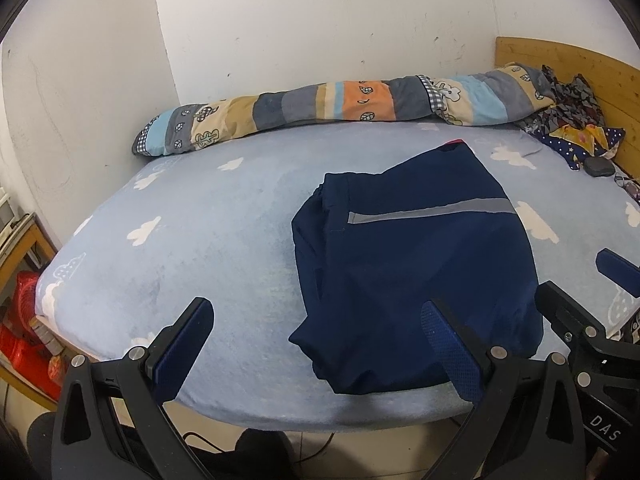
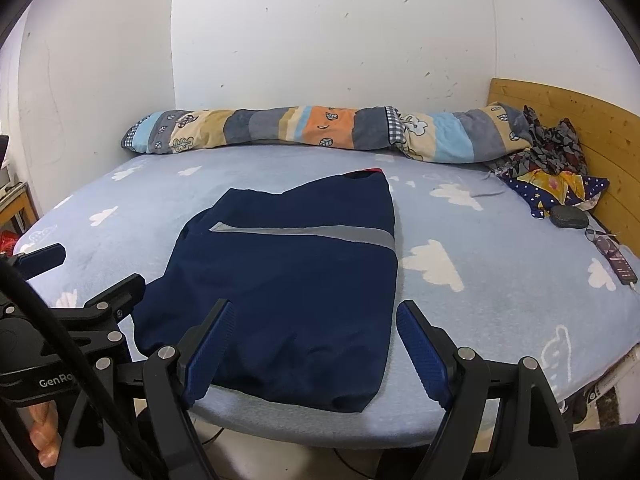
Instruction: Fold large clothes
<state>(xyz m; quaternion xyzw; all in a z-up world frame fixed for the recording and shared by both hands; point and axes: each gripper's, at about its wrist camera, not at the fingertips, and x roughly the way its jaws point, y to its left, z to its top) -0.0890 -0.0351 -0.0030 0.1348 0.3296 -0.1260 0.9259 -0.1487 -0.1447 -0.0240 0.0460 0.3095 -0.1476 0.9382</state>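
Navy garment [image 2: 288, 280]: lay folded on bed [image 2: 500, 280], long axis 6-to-12 o'clock, collar end toward 12. My left gripper [image 1: 316, 344], right gripper [image 2: 312, 352]: both released, empty.

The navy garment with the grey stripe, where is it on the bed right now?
The folded navy garment lies flat on the cloud-print sheet at the bed's near edge, centred in the right wrist view, just beyond the open right gripper and well short of the rolled patchwork quilt.

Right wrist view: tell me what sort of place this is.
Most likely a bedroom. A bed with a cloud-print sheet fills the view, a wooden headboard stands at its right end, and a rolled quilt lies along the wall.
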